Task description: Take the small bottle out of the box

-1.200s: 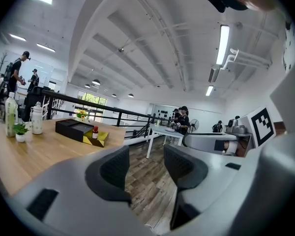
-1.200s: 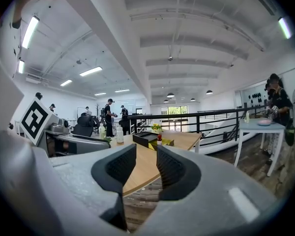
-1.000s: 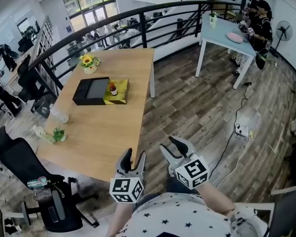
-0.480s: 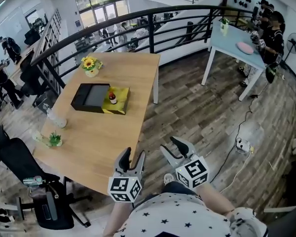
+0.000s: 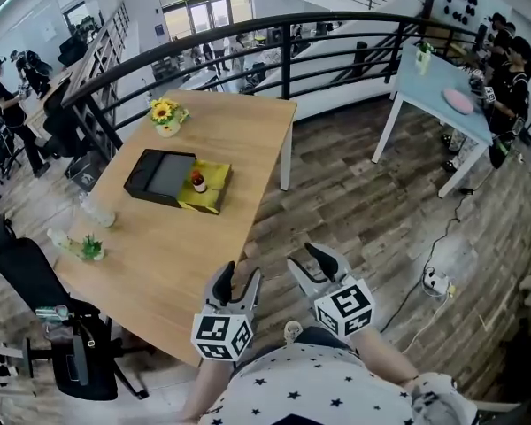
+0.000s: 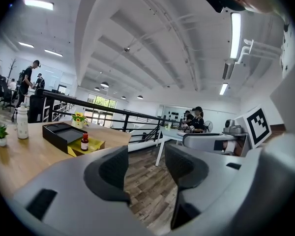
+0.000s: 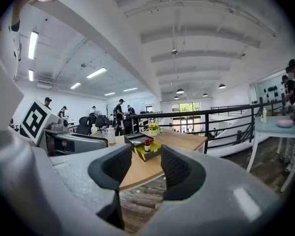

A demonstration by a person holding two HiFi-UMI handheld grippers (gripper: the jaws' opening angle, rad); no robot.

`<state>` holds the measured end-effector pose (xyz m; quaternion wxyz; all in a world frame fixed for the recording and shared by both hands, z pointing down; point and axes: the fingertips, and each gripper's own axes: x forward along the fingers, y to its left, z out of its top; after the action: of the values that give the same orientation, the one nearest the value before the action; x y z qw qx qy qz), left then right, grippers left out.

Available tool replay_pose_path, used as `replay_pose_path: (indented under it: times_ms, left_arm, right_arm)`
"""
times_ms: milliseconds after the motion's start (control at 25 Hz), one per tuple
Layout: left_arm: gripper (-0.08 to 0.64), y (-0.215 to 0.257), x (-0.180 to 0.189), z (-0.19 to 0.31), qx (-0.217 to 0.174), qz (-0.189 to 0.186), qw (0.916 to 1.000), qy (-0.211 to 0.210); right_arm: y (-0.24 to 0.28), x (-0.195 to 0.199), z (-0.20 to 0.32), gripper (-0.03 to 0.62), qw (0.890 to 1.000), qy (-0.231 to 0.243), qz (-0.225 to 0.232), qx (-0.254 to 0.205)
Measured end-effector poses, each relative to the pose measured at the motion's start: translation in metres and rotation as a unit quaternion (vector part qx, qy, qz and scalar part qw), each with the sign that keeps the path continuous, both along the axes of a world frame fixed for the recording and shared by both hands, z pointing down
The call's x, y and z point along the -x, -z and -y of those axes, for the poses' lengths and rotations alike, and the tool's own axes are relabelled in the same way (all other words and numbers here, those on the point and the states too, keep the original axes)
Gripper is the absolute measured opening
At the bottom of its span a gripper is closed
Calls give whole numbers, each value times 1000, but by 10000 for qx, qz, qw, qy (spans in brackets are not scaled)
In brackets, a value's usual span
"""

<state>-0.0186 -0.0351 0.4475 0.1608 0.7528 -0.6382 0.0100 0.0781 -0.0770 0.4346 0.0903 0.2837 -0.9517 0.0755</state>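
A small brown bottle with a red cap (image 5: 197,182) stands upright in the yellow-lined part of an open black box (image 5: 164,176) on the wooden table (image 5: 239,140). The bottle (image 6: 84,141) also shows in the left gripper view, and the bottle (image 7: 147,145) in the right gripper view, far ahead. My left gripper (image 5: 239,281) and right gripper (image 5: 303,261) are held near my body, well short of the table's near edge. Both are open with nothing between the jaws; the right jaws have just been opening.
On the table stand a sunflower pot (image 5: 166,115), a clear bottle (image 5: 93,209) and a small plant (image 5: 90,248). A black office chair (image 5: 35,299) sits at the left. A light blue table (image 5: 442,87) with people beside it is at the far right. A railing (image 5: 248,38) runs behind.
The whole view has shifted: the table now lies closer and more central under me, as I have moved toward it with both grippers. The bottle and box have not moved.
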Motion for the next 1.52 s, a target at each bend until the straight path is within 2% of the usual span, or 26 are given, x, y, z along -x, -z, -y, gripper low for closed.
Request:
replay_pose_path:
  times_ms: [440,680,1080,1520]
  left_arm:
    - [213,-7,-19,52,-54,-68,9996,268]
    - [213,-12,-11,63,62,-51,9990,441]
    - [213,-28,18,101,173,-98,9974,686]
    - [213,-25,77,178,64,-139,9958,906]
  right_arm:
    - [-14,-20,55,169,9997,243,-26,40]
    - [-18,-14,73,169,9994,331,3,127]
    - [-32,20,115,169,9983,548,-23,218]
    - [-28,90,190,169,9964,844,-52,86]
